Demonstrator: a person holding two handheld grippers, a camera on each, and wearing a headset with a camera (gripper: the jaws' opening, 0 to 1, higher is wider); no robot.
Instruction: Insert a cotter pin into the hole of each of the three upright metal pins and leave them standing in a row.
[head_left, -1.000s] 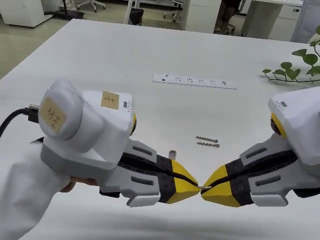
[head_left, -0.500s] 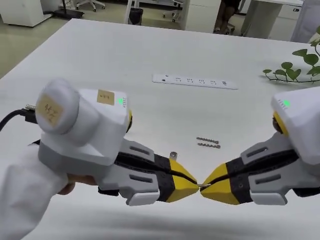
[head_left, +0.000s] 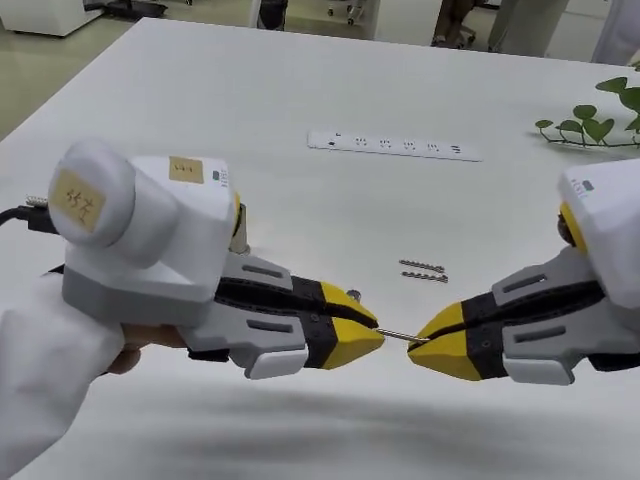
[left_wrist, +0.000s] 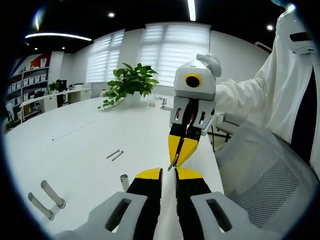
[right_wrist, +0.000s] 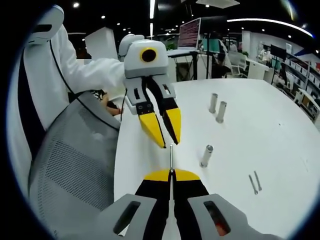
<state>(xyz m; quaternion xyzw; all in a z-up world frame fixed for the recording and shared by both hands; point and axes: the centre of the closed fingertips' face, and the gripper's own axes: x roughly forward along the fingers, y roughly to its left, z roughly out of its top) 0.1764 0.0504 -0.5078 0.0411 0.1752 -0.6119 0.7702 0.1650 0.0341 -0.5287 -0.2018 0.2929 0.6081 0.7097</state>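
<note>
My right gripper (head_left: 415, 345) is shut on a thin cotter pin (head_left: 393, 335), which sticks out of its tips toward my left gripper (head_left: 375, 337). In the right gripper view the left gripper (right_wrist: 170, 144) stands open just beyond the cotter pin's (right_wrist: 171, 155) free end. One short metal pin (head_left: 352, 296) stands upright behind the left gripper's fingers. Two other metal pins (right_wrist: 217, 107) stand close together farther off, and the third metal pin (right_wrist: 206, 155) stands nearer. Two spare cotter pins (head_left: 423, 271) lie side by side on the white table (head_left: 300, 200).
A white power strip (head_left: 394, 146) lies across the far middle of the table. A green plant (head_left: 600, 120) trails at the far right edge. A grey mesh chair (right_wrist: 70, 165) and the person's white sleeve (head_left: 40, 380) sit at the near side.
The two grippers have drawn apart. Before, both tips met on the cotter pin; now a bare length of it shows, held by the right gripper. The head camera has tilted down slightly.
</note>
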